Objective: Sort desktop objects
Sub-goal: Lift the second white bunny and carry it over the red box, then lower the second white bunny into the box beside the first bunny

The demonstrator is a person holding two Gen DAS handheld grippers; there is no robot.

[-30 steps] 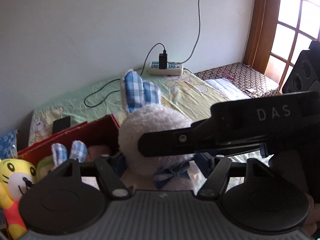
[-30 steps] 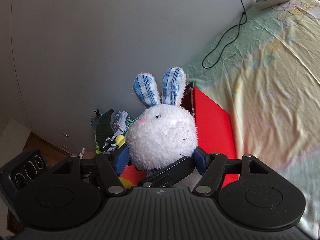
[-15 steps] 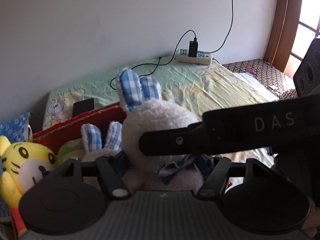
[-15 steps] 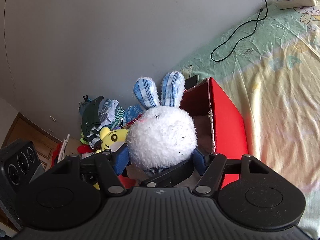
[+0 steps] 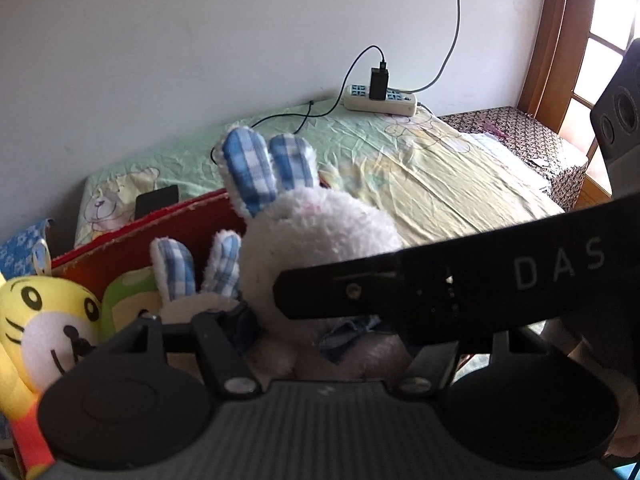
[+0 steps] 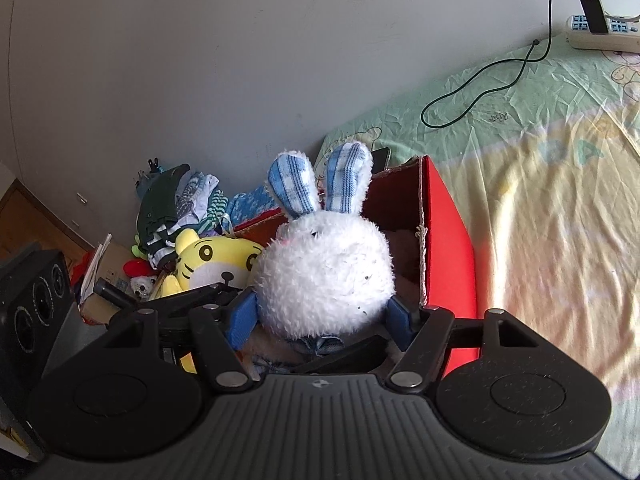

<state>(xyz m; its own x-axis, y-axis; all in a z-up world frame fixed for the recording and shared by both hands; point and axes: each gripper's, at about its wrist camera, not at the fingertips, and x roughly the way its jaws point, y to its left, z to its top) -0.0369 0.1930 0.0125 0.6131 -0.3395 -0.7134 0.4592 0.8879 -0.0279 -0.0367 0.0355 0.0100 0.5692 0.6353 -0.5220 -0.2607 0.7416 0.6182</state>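
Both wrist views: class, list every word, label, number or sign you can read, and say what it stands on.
"DAS": white letters on the black bar of the right gripper, seen crossing the left wrist view.
Small dark mark on the green sheet: too small to read.
Power strip: no readable print.

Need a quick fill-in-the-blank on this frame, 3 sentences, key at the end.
1. The white rabbit has blue checked ____.
2. The right tool grips the rabbit over a ____ box.
3. The plush beside the rabbit, a tiger, is mostly ____.

Missing words: ears; red; yellow
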